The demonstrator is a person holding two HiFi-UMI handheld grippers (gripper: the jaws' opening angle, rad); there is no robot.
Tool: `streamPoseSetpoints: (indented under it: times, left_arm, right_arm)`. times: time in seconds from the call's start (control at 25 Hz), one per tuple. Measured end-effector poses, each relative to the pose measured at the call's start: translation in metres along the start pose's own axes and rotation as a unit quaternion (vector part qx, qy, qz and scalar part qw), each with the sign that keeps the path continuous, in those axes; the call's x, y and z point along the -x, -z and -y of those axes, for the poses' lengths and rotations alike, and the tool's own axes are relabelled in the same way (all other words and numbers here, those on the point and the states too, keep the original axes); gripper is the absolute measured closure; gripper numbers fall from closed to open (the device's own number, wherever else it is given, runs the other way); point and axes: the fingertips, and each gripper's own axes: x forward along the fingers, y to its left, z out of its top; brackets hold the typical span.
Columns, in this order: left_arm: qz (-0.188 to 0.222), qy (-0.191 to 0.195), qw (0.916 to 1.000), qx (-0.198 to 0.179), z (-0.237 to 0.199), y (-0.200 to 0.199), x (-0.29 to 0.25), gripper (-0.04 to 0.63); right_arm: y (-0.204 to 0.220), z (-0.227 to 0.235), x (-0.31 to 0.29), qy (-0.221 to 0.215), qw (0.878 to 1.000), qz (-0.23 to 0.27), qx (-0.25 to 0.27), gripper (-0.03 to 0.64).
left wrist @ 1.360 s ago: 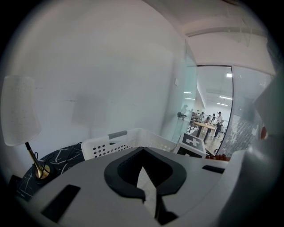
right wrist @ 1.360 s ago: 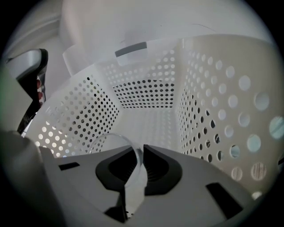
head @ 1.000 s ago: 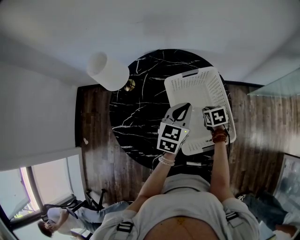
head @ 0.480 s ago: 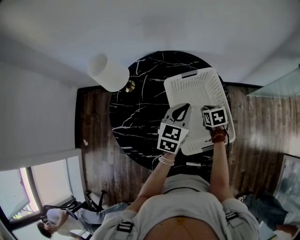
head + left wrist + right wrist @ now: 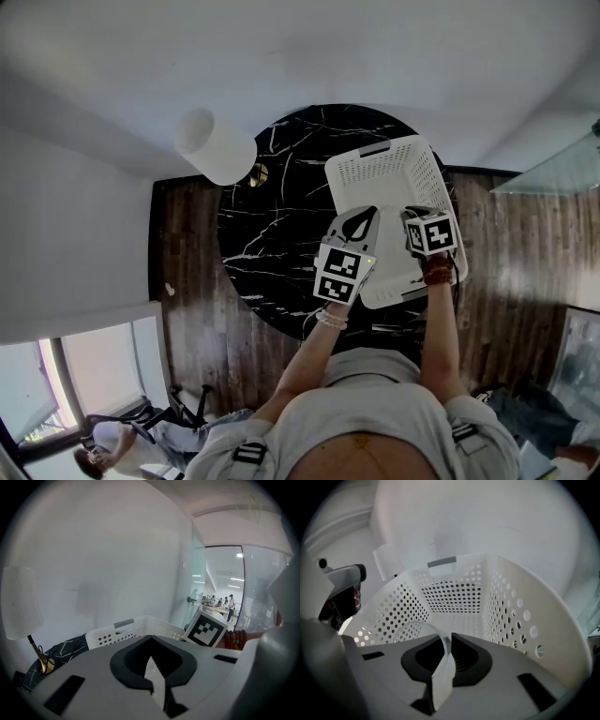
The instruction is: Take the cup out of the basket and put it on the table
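Observation:
A clear plastic cup (image 5: 412, 629) stands inside the white perforated basket (image 5: 506, 602). My right gripper (image 5: 446, 639) is shut on the cup's rim, one jaw inside the cup and one outside. In the head view the right gripper (image 5: 427, 230) reaches down into the basket (image 5: 384, 169) on the round black marble table (image 5: 272, 225), and the cup is hidden there. My left gripper (image 5: 364, 217) sits at the basket's near left side. In its own view the left gripper (image 5: 151, 654) has its jaws closed on a thin white edge that looks like the basket's (image 5: 140, 626) rim.
A white lamp shade (image 5: 214, 142) on a brass stem stands at the table's left edge. Dark wooden floor surrounds the table. A glass wall (image 5: 553, 169) stands at the right. Another person (image 5: 94, 455) sits at the lower left.
The right gripper has edged up a little with the cup's rim between its jaws. The left gripper has stayed in place.

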Motion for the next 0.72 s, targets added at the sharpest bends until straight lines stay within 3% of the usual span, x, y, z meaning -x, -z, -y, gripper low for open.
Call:
streamPoseSetpoints:
  times: [0.72]
  left_arm:
    - [-0.002,-0.001,0.9999,-0.017,0.003,0.001,-0.001,0.589]
  right_arm:
    - [-0.012,-0.006,0.021,-0.002,1.0,0.026,-0.007,0.572]
